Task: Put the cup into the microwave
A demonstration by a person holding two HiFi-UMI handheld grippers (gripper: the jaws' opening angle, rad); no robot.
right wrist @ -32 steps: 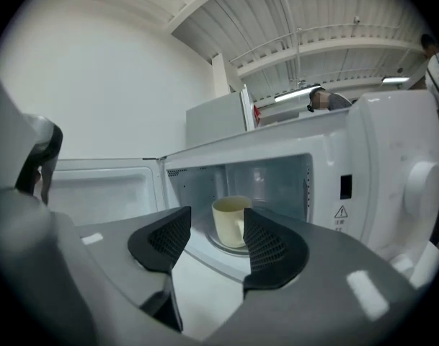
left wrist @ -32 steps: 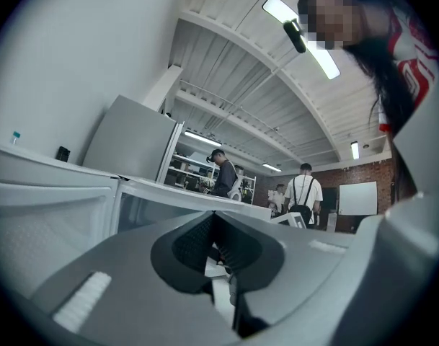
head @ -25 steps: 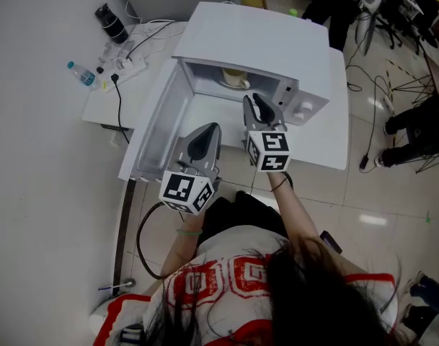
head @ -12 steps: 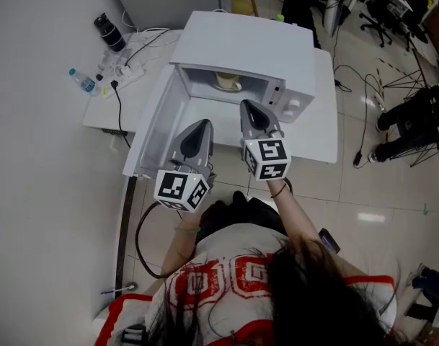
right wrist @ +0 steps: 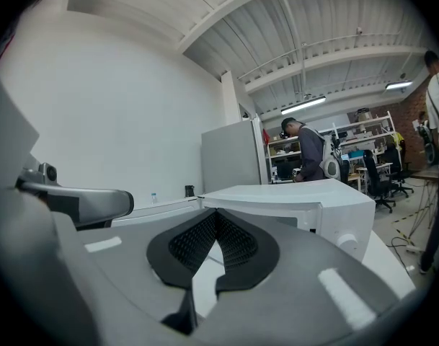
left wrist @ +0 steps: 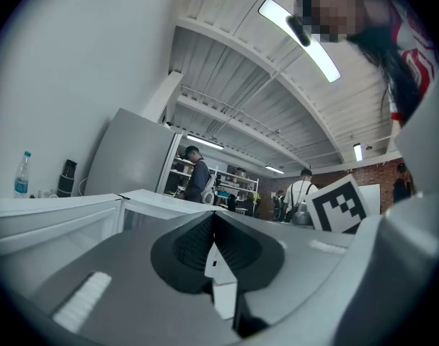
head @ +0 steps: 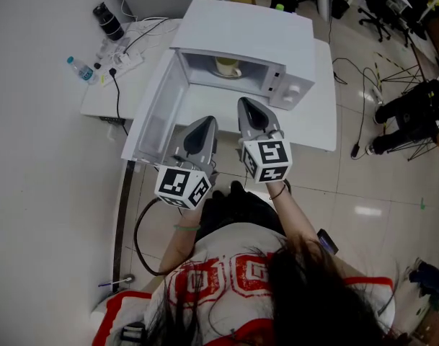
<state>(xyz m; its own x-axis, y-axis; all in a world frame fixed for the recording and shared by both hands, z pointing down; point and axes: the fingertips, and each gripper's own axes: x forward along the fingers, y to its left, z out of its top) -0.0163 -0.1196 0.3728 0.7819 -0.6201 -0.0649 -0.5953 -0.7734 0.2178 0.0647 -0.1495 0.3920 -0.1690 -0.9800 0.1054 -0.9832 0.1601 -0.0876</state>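
Microwave (head: 248, 31), white, on a white bench (head: 318, 125); door (head: 156, 114) swung fully open toward 9 o'clock. Cup (head: 227, 67), cream, handled, upright inside the cavity, touched by neither gripper. Left gripper (head: 206, 122): jaws clenched tip to tip, nothing between them, held over the open door at 7 o'clock of the cup, well apart from it. Right gripper (head: 246, 106): jaws clenched, empty, just beside the left one at its 3 o'clock, at 6 o'clock of the cup, clear of the microwave front. Water bottle (head: 82, 71), black flask (head: 107, 21) and power strip (head: 127, 63): on the bench end at 9 to 10 o'clock of the microwave.
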